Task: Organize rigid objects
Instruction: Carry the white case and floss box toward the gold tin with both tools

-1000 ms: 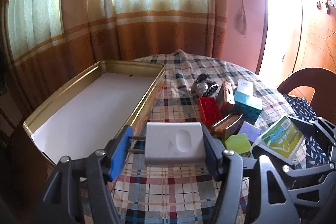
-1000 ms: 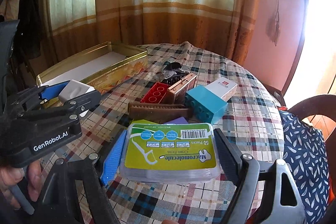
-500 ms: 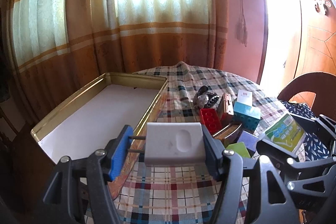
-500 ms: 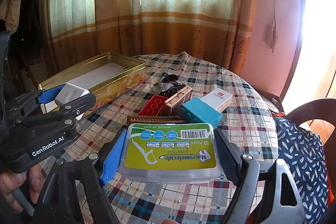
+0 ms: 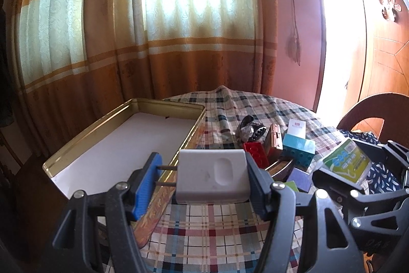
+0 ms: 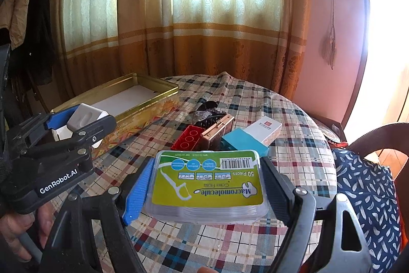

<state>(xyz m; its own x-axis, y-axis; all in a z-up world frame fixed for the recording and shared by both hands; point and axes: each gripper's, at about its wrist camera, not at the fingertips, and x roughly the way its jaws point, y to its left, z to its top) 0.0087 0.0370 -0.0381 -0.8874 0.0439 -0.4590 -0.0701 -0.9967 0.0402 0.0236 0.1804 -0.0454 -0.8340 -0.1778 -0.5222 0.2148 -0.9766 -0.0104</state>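
Observation:
My left gripper (image 5: 204, 181) is shut on a white plug adapter (image 5: 213, 177), held in the air beside the near right rim of a gold tin (image 5: 76, 140) lined with white paper. My right gripper (image 6: 207, 188) is shut on a clear floss-pick box with a green label (image 6: 207, 186), held above the table's front. The left gripper and adapter (image 6: 85, 118) also show at the left of the right wrist view, next to the tin (image 6: 150, 104). The floss box also shows in the left wrist view (image 5: 345, 164).
On the plaid tablecloth (image 6: 294, 124) lie a red brick (image 6: 188, 140), a copper case (image 6: 217, 133), a teal brick (image 6: 242, 143), a white carton (image 6: 263, 129), a dark hair clip (image 6: 207, 110) and a purple block (image 5: 300, 179). A brown chair (image 6: 378, 137) stands at the right.
Both grippers have risen and drawn back from the table with their loads still held. The tin and the pile look smaller and lower in both views.

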